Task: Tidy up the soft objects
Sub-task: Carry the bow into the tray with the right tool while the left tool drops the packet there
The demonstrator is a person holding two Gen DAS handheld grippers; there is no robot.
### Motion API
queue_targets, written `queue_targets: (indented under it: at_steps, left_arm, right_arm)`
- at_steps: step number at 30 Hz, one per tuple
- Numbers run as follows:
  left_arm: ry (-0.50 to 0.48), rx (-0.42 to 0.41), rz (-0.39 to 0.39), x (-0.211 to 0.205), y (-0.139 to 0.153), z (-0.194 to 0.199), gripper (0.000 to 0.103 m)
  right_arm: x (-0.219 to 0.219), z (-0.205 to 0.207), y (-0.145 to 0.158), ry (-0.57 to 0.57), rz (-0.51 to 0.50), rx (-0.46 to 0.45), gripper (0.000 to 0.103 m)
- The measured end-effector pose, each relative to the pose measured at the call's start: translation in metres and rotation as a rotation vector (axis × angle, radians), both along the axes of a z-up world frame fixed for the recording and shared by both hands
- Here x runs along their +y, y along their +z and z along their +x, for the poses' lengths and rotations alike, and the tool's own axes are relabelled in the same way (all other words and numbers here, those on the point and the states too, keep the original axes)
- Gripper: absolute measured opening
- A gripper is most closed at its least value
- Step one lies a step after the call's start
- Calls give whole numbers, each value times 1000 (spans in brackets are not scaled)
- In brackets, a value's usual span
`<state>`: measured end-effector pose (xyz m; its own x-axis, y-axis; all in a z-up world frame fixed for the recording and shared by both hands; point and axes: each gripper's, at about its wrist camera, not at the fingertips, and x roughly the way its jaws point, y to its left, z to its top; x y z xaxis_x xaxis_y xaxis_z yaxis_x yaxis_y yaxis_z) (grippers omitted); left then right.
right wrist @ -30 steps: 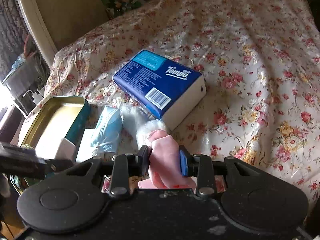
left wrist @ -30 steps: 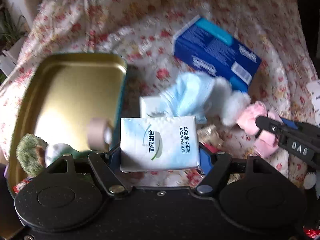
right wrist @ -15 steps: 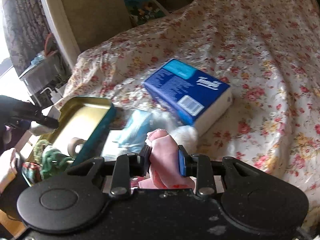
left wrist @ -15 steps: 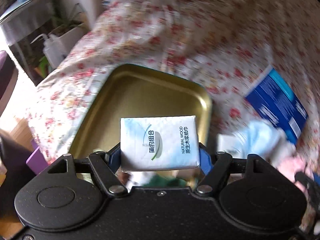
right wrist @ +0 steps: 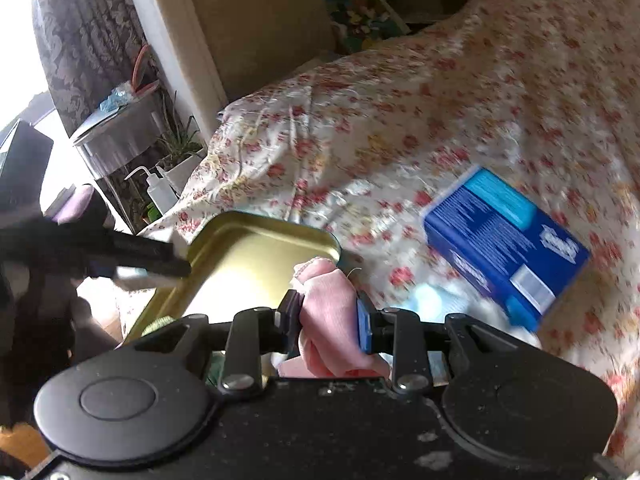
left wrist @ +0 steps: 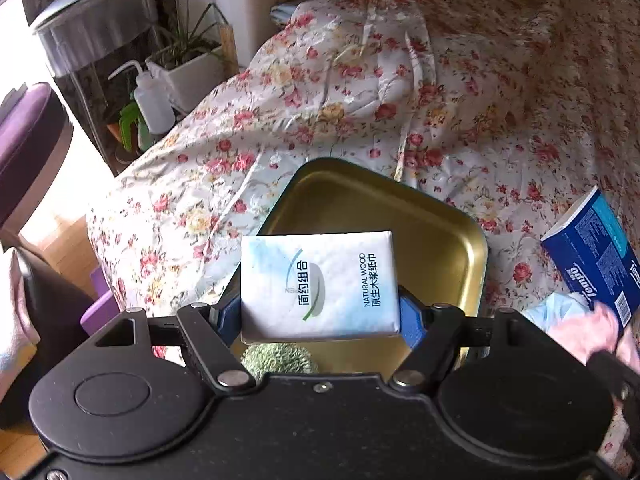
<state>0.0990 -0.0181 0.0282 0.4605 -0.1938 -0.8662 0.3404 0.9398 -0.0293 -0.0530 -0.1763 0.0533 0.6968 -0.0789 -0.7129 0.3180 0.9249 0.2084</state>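
Two tongs, both full: left tongs [left wrist: 320, 314] pinch one white tissue pack [left wrist: 319, 285] above the gold tin [left wrist: 460, 240]; right tongs [right wrist: 329, 320] squeeze one pink cloth [right wrist: 332, 312] near the tin's right side, one blue tissue box [right wrist: 508, 240] lying on the bed further right.

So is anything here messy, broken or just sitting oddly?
Nothing looks damaged or spilled. The gold tin sits on a rumpled floral bedspread rather than a flat surface. The left gripper holds a tissue pack squarely over the tin; the right gripper pinches a pink cloth. The blue Tempo box lies loose nearby.
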Motion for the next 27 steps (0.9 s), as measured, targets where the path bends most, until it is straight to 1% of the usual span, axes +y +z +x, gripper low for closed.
queue_targets:
  at_steps: [4,10,21,27]
  left_arm:
    - [2,2,13,6,0,0,70]
    - [10,3,3,13,5,0,70]
    - [13,-3,13,13,5,-2,70]
    - [20,6,20,15,3,-1,70]
  right_arm:
    - [15,23,9,2,6,8,29]
    - [28,43,9,-5,7,40,29]
    - [33,55,9,-22,15,71,29]
    - [29,64,6,-44,41,90,29]
